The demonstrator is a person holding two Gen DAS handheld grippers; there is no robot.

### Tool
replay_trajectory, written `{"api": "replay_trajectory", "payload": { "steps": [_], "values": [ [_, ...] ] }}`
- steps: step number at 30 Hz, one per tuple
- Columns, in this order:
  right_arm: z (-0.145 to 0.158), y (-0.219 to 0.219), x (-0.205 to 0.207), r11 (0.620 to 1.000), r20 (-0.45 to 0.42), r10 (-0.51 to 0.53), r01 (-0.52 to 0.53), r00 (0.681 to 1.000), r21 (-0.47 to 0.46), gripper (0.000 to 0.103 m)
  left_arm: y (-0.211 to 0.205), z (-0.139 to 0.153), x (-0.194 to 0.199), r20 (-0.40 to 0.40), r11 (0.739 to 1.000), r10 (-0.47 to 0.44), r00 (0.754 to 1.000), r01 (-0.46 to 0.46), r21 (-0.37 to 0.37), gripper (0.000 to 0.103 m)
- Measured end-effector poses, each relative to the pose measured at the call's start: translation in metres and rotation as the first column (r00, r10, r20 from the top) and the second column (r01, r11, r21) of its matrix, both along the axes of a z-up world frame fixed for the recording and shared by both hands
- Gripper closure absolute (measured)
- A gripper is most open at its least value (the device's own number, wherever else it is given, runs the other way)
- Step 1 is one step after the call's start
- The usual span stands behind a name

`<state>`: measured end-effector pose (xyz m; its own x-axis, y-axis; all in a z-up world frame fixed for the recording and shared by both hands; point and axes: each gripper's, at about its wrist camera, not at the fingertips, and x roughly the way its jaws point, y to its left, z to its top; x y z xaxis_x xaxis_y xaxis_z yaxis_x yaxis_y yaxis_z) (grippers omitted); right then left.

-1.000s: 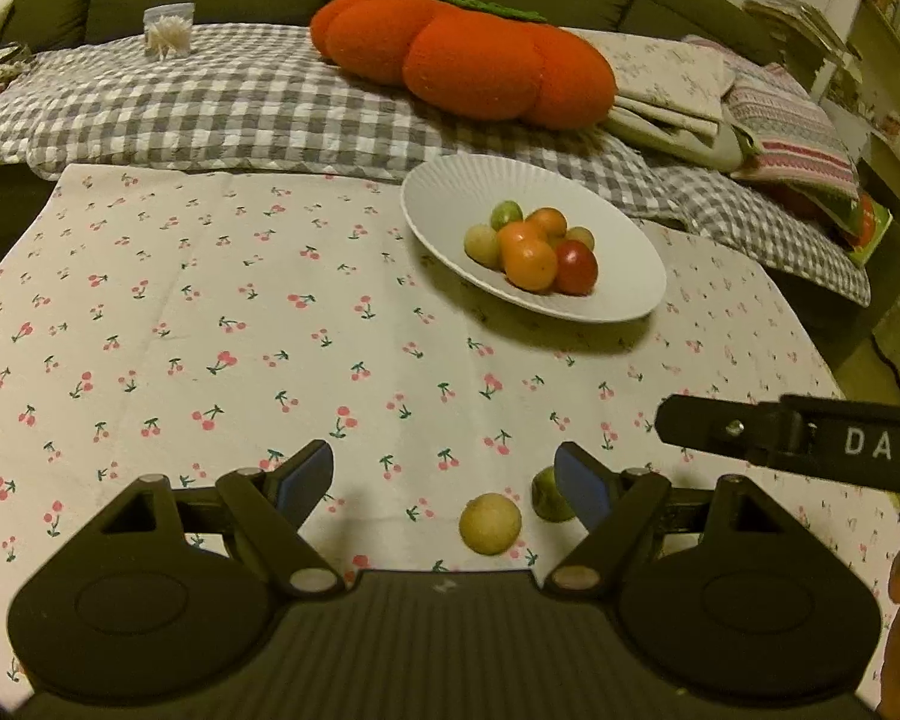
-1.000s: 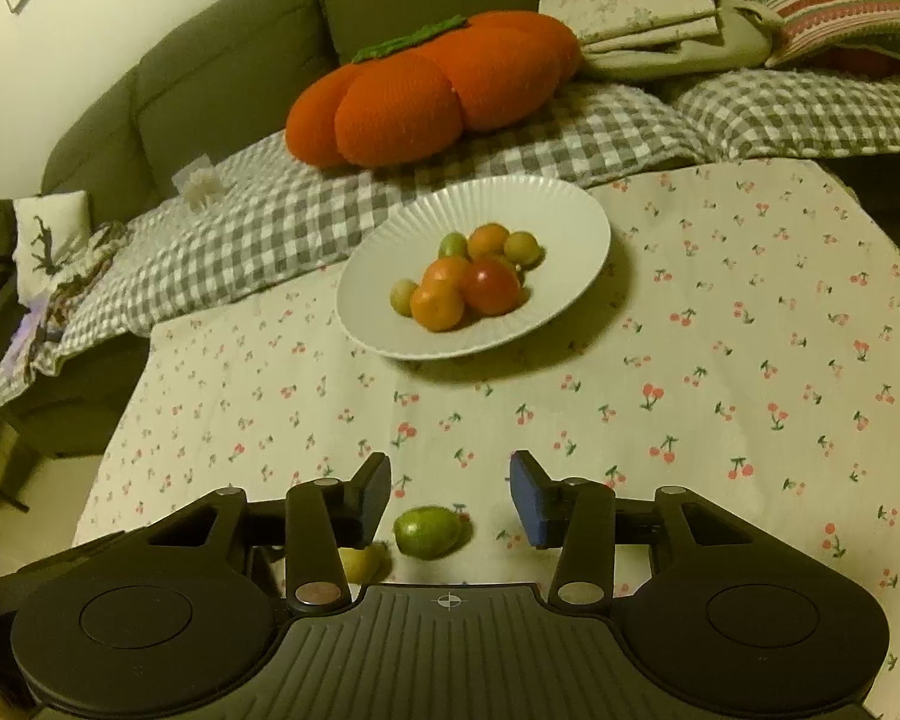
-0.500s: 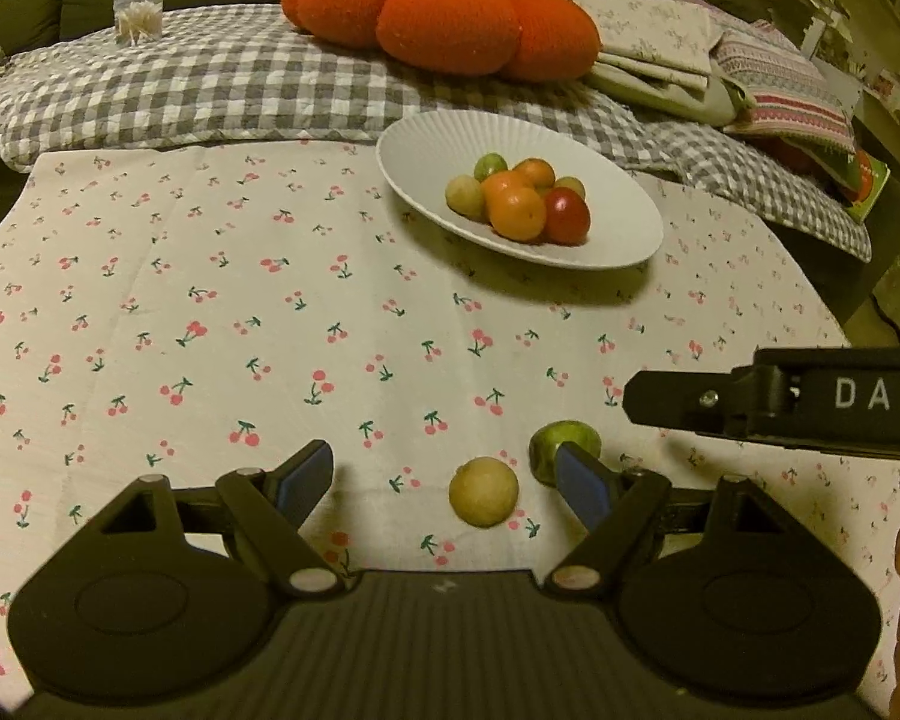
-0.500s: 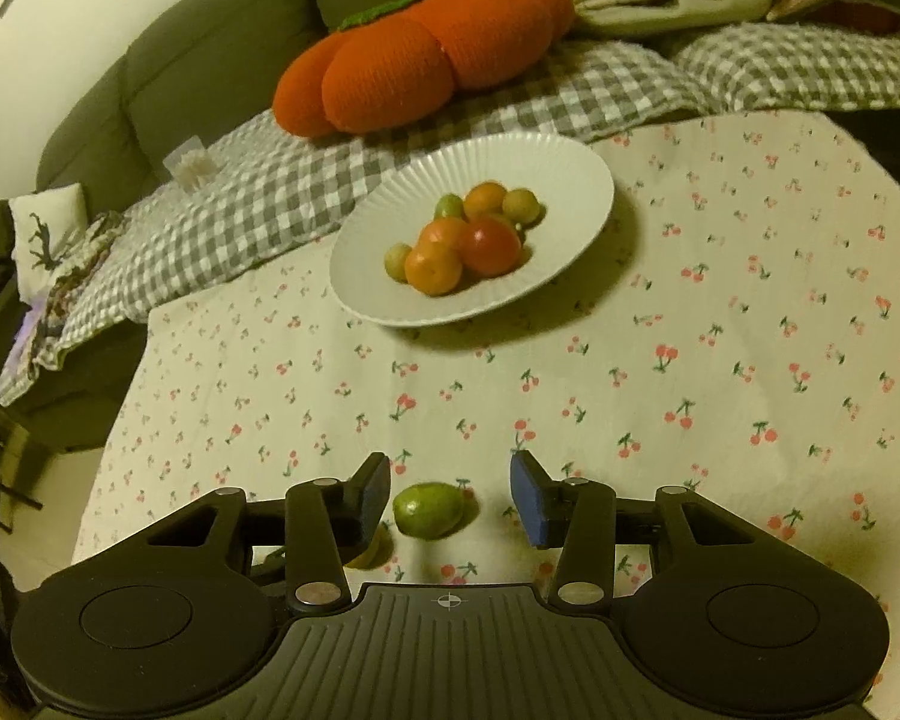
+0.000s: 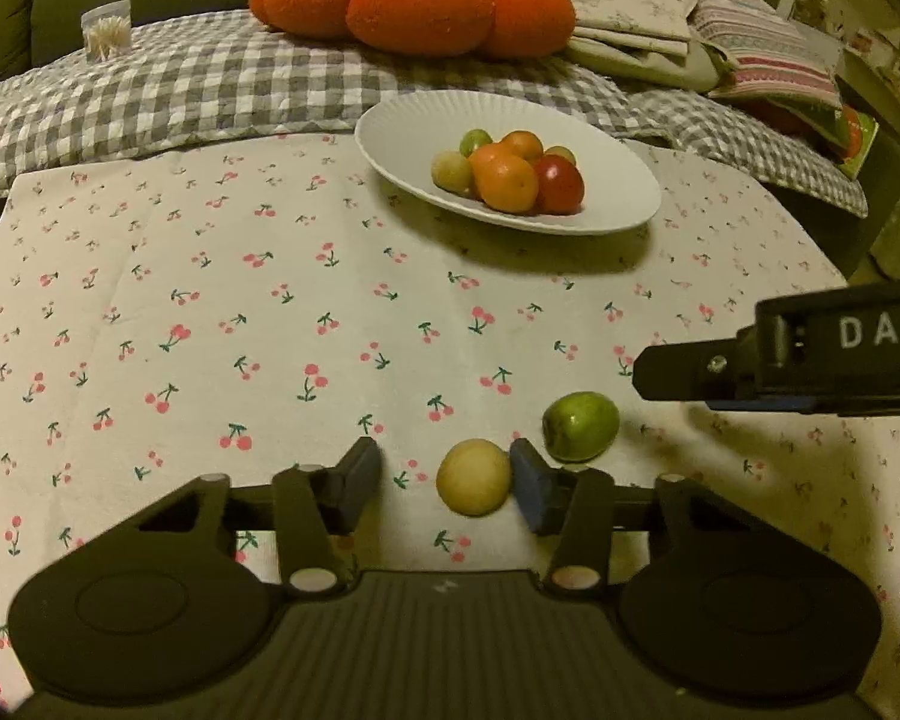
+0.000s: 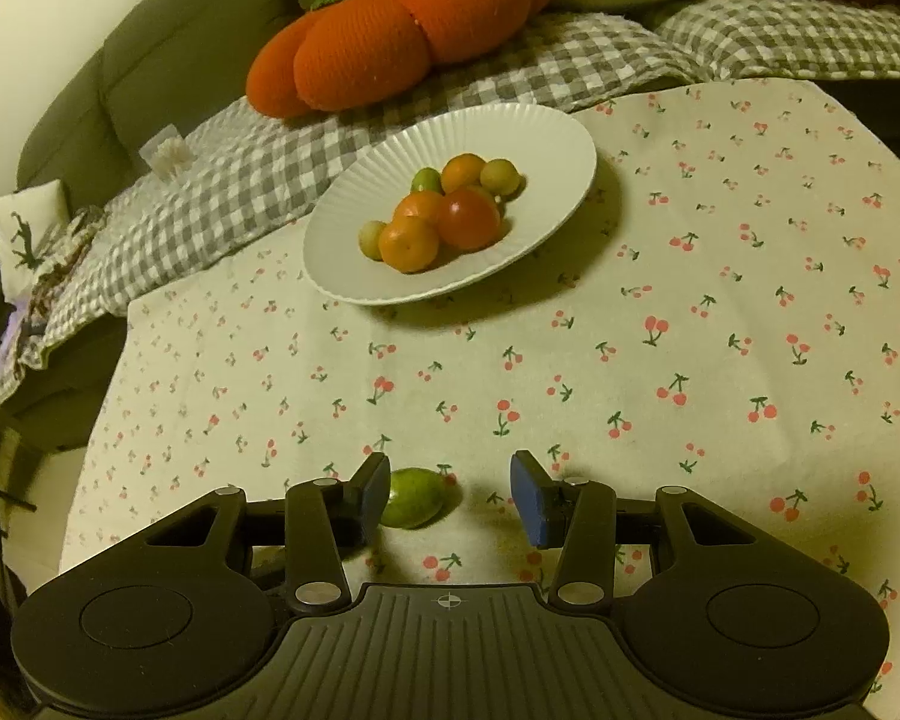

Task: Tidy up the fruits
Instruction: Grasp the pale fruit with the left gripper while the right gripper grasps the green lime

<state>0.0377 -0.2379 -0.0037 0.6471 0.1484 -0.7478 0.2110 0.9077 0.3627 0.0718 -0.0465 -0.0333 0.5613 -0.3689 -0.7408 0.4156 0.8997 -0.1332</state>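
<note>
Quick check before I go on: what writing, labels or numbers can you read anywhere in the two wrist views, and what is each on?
"DAS": white letters on the side of the right tool, cut off by the frame edge.
Anything printed on the items at the far right is too small and blurred to read.
No other text is visible.

Both grippers low, jaws spread wide.

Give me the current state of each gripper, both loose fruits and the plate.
left gripper: open, yellow fruit between its fingers, nearer the right one.
right gripper: open, green fruit by its left finger.
yellow fruit: loose on the tablecloth.
green fruit: loose on the tablecloth.
plate: holds a pile of fruit.
</note>
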Motion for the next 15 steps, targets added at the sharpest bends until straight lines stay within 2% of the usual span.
{"api": "replay_trajectory", "payload": {
  "steps": [5, 15],
  "values": [
    [-0.002, 0.000, 0.003, 1.000, -0.004, 0.001, -0.001, 1.000, -0.001, 0.059, 0.004, 0.003, 0.000, -0.016, 0.999, -0.015, 1.000, 0.014, -0.046, 0.079],
    [-0.013, 0.017, 0.011, 0.998, -0.028, 0.063, -0.064, 0.998, -0.024, 0.059, 0.011, 0.008, 0.000, -0.036, 0.999, 0.033, 0.999, -0.035, -0.041, 0.080]
  ]
}}
